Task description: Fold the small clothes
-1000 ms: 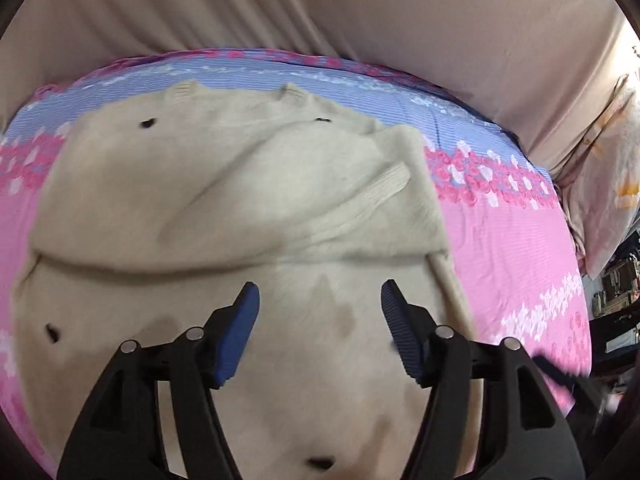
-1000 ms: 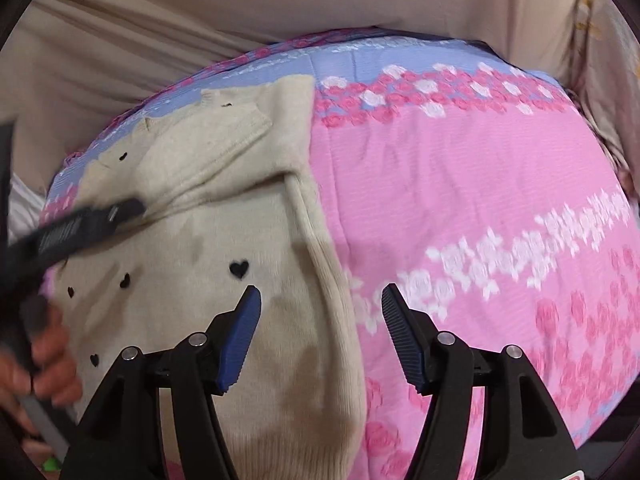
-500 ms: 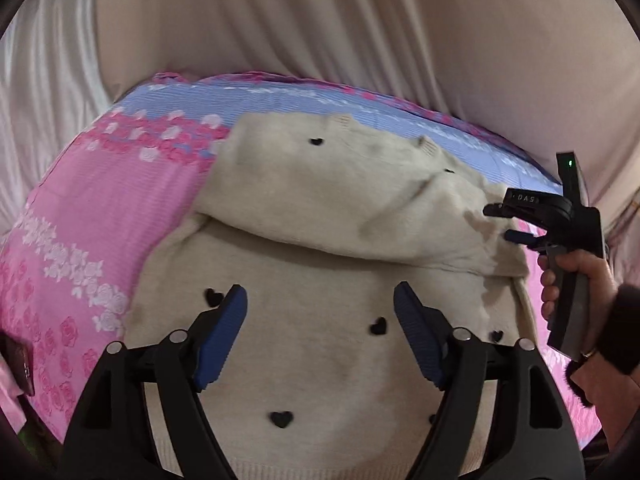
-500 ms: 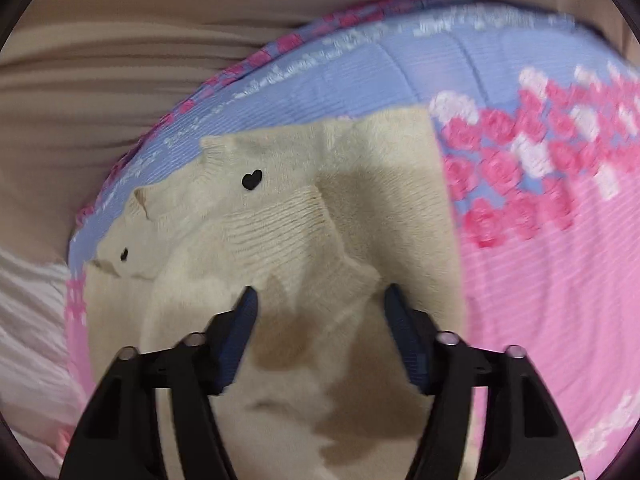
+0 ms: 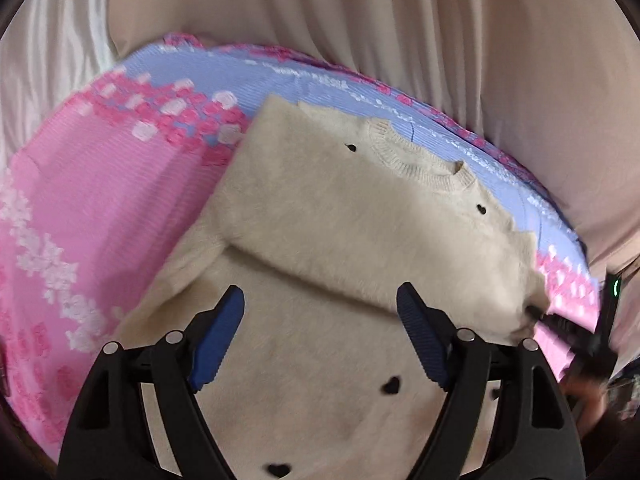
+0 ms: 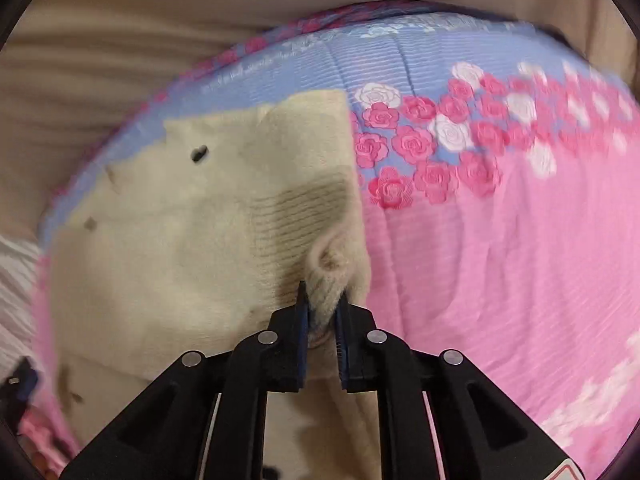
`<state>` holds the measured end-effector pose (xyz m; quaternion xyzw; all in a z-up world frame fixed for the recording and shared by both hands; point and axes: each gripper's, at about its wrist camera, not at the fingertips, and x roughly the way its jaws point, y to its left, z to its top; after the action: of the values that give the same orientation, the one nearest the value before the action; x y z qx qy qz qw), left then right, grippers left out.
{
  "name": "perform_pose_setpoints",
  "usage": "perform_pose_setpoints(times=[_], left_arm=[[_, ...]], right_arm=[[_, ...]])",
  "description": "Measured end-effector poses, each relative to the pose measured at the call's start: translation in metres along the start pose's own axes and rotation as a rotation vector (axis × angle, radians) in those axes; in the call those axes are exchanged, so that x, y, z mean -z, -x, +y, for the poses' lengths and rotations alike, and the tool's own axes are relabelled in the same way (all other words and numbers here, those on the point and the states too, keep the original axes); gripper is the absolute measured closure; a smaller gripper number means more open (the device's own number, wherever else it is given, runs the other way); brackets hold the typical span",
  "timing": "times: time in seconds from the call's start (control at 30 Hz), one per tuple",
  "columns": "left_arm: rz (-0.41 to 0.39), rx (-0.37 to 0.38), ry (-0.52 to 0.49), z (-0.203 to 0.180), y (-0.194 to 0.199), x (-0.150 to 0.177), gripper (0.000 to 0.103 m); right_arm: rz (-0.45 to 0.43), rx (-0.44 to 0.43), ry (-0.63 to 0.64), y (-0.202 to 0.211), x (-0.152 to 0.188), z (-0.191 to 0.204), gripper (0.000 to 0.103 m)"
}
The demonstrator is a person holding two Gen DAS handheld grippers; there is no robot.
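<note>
A cream knitted sweater (image 5: 340,232) with small black hearts lies on a pink and blue flowered bedspread (image 5: 100,200), its sleeves folded across the chest and its round collar at the far side. My left gripper (image 5: 320,336) hovers open over the sweater's lower body, nothing between its blue pads. In the right wrist view my right gripper (image 6: 323,308) is closing on a bunched fold at the sweater's (image 6: 180,240) right edge, by the ribbed cuff; the knit sits pinched between the pads. The right gripper (image 5: 536,314) also shows at the left wrist view's right edge, at the sweater's corner.
Beige curtain fabric (image 5: 360,20) hangs behind the bed. The bedspread (image 6: 500,240) spreads pink with rose bands to the right of the sweater. White satin cloth (image 5: 48,60) lies at the far left. A hand (image 5: 592,396) shows blurred at the right.
My right gripper has dropped onto the sweater's right edge and its jaws have gone from wide apart to pinched on the knit. My left gripper has swung left across the sweater and opened a little wider.
</note>
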<state>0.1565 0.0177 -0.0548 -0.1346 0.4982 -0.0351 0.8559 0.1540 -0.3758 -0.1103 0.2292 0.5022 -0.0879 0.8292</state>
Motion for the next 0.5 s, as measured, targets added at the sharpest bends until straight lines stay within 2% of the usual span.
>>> perform_pose_setpoints(times=[0.03, 0.07, 0.17, 0.27, 0.37, 0.4, 0.43, 0.47, 0.5], left_arm=[[0.005, 0.006, 0.014, 0.002, -0.004, -0.007, 0.025], [0.009, 0.015, 0.027, 0.004, -0.008, -0.013, 0.025], [0.003, 0.020, 0.056, 0.012, -0.024, -0.038, 0.024], [0.015, 0.008, 0.049, 0.017, -0.048, -0.066, 0.023], [0.081, -0.021, 0.009, 0.021, -0.086, -0.086, 0.025], [0.104, -0.053, -0.012, 0.021, -0.100, -0.089, 0.030], [0.117, -0.083, -0.029, 0.022, -0.108, -0.090, 0.032], [0.123, -0.109, -0.056, 0.021, -0.116, -0.091, 0.032], [0.116, -0.129, -0.070, 0.021, -0.118, -0.091, 0.032]], right_arm=[[-0.023, 0.000, -0.009, 0.010, 0.000, -0.001, 0.084], [-0.050, 0.014, 0.002, 0.021, -0.002, 0.002, 0.081], [-0.072, 0.023, 0.057, 0.036, -0.010, 0.006, 0.080], [-0.096, 0.034, 0.069, 0.032, -0.032, 0.003, 0.077], [-0.103, 0.023, 0.069, 0.014, -0.057, 0.008, 0.073], [-0.082, 0.017, 0.091, 0.003, -0.061, 0.014, 0.082], [-0.052, 0.010, 0.109, -0.007, -0.065, 0.017, 0.102], [-0.030, 0.000, 0.111, -0.011, -0.069, 0.021, 0.103], [-0.053, -0.025, 0.105, -0.006, -0.071, 0.025, 0.103]])
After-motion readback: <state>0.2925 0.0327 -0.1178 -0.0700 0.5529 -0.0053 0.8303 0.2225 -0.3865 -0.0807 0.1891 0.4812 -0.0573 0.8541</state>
